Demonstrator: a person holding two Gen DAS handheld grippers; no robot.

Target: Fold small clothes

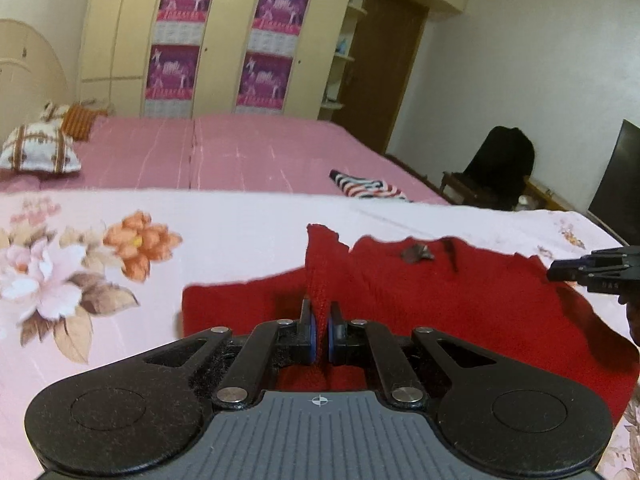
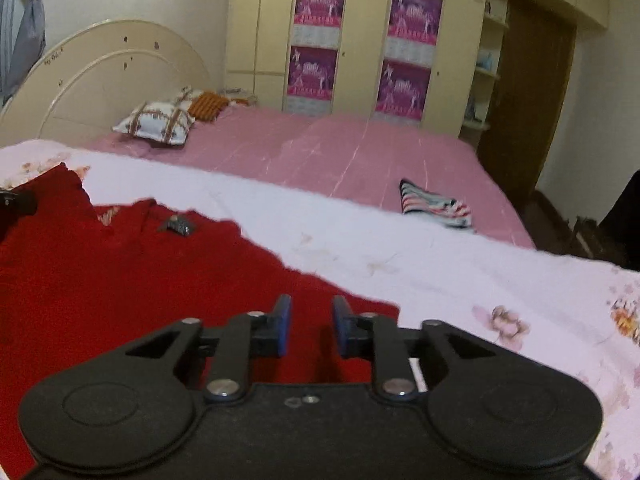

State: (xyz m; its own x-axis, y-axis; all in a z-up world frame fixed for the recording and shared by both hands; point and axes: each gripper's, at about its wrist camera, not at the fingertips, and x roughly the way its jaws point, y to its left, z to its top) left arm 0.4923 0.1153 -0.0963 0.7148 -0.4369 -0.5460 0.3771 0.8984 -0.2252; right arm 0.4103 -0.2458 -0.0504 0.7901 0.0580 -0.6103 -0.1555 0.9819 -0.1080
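A red knit garment (image 1: 460, 300) lies spread on the floral white sheet (image 1: 120, 280), with a dark label (image 1: 416, 254) at its neck. My left gripper (image 1: 321, 320) is shut on a raised fold of the red cloth, which stands up as a ridge between the blue pads. In the right wrist view my right gripper (image 2: 312, 320) hovers over the garment's (image 2: 120, 280) right edge, its jaws a little apart with nothing pinched between them. The right gripper (image 1: 556, 272) also shows at the right edge of the left wrist view, beside the cloth's far corner.
A folded striped garment (image 2: 436, 204) lies on the pink bedsheet (image 2: 320, 152) beyond the white sheet. Pillows (image 2: 156, 122) rest by the headboard. A wardrobe with pink posters (image 2: 316, 36) stands behind the bed. A chair with dark cloth (image 1: 500, 164) is at the right.
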